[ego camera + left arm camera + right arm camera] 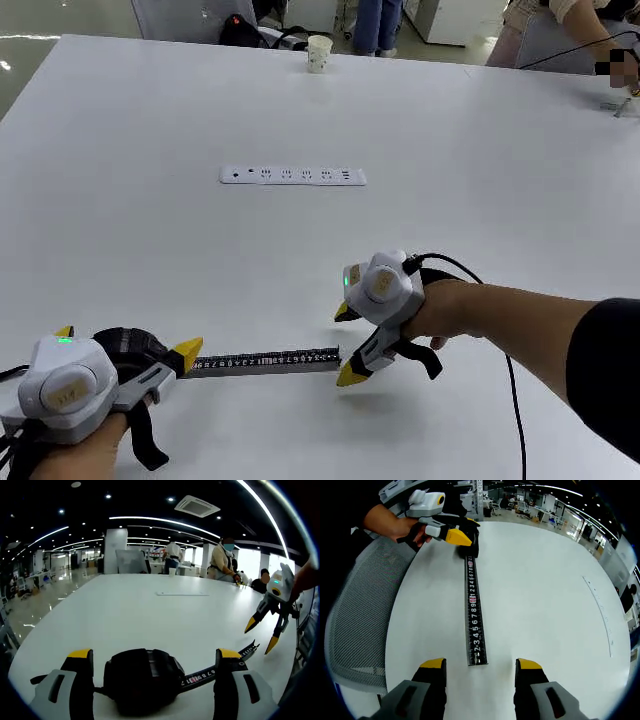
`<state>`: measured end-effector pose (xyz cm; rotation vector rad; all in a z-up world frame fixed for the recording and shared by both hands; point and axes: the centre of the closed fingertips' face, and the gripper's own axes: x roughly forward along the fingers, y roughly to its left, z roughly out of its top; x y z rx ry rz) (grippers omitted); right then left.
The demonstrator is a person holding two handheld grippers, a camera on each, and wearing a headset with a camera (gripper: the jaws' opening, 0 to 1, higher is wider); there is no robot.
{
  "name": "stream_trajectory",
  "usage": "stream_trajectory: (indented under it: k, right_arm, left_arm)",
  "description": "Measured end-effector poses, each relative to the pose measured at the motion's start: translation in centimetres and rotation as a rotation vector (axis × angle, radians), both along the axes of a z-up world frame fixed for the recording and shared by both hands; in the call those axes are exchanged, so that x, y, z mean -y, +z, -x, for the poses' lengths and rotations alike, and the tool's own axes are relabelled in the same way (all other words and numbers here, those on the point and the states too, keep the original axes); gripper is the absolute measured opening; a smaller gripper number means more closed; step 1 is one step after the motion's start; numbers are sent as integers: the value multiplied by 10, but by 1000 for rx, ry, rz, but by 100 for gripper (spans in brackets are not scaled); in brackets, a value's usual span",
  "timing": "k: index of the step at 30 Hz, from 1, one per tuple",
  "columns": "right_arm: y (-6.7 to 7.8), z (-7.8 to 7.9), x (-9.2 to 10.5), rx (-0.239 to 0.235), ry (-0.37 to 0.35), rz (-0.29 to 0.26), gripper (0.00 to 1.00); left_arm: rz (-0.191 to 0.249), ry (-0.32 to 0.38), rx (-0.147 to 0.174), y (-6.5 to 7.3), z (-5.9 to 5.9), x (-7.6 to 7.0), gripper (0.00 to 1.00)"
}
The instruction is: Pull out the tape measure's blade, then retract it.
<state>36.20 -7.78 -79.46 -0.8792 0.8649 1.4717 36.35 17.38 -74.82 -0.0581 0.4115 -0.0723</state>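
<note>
Stretching away under everything is the white table [150, 120], and the power strip [292, 176] lying flat on it serves as the marker for the rest. On the near side of that strip lies the tape measure. Its black case [142, 682] sits well off toward the strip's left end, and its blade [265, 360] runs flat along the tabletop to finish near-side of the strip's right end. With a good run of printed numbers showing in the right gripper view, the pull-out looks largely done. The retraction is still to come, since the blade is fully laid out and not wound in. The left gripper [127, 340], held in a hand at the near left corner far from the strip, has one jaw on each side of the case. Slivers of gap show beside the case in its own view, so I cannot tell whether the jaws actually clamp it. The right gripper [346, 347] comes in on a forearm from the right, near-side of the strip's right end. It is angled down toward the table with its jaws spread apart, one on each side of the blade's width. The blade's end hook [476, 662] lies between those jaw tips, touched by neither.
</note>
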Motion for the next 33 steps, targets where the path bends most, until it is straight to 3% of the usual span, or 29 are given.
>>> stream_trajectory:
  k: [3,10,23,33]
  right_arm:
    - [-3,-1,-1,25,46,1,42]
    - [-7,5,-2,-3,80,24,27]
    - [-12,3,-3,0,111,59,16]
    - [-12,3,-4,-23,89,61,12]
  left_arm:
    - [-4,-7,-2,-1,1,3,99]
    - [8,2,-3,-3,4,2,99]
    - [7,-7,4,0,2,5,99]
    - [16,12,1,1,2,1,98]
